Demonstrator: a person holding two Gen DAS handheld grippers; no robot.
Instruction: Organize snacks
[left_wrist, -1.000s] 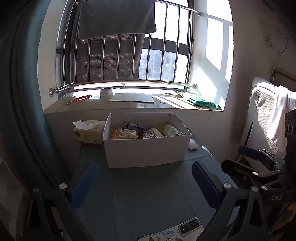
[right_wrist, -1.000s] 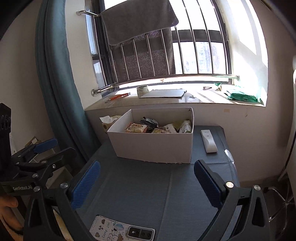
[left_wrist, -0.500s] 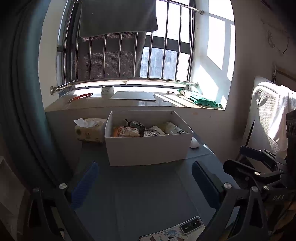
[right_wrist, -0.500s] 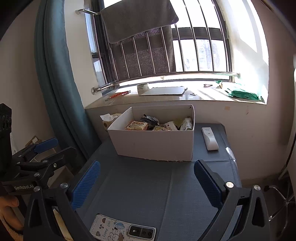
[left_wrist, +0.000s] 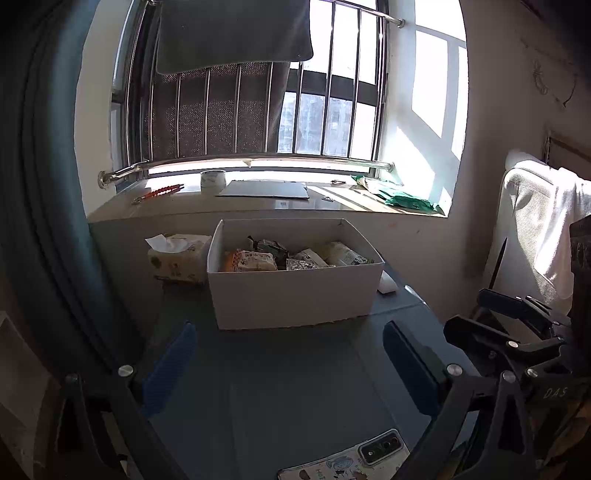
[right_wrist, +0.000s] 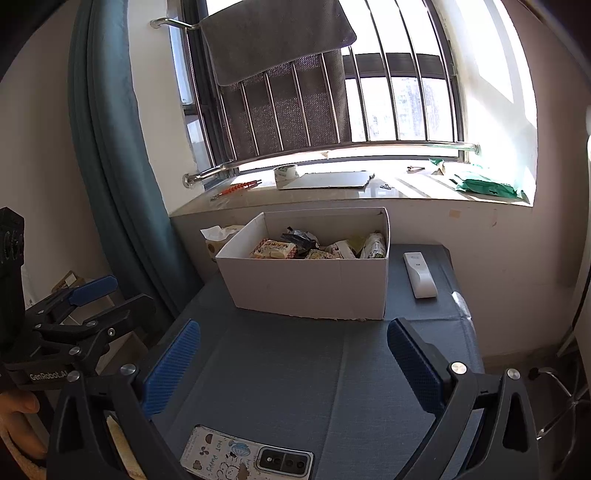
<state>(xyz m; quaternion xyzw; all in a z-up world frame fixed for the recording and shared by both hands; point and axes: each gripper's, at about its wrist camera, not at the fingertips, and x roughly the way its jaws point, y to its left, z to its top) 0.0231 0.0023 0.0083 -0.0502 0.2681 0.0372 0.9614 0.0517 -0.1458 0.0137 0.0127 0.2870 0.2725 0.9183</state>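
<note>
Snacks (right_wrist: 317, 245) in white box (left_wrist: 295, 299) on grey table (right_wrist: 295, 376) under barred window (right_wrist: 369, 92), both hand-held grippers spread apart, empty

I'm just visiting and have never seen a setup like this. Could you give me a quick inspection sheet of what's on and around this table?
Surface: table under a dark grey cloth, mostly bare in front.
Job's things: white box, open-topped, with wrapped snacks inside.
Clutter: phone face down at the near edge; white remote right of the box; tissue pack left of it.
Grippers: left gripper and right gripper both open, empty, short of the box.
Cables: nothing seen.
Surroundings: barred window with a hanging grey towel; windowsill with tape roll, flat board, green bag; teal curtain at left.
</note>
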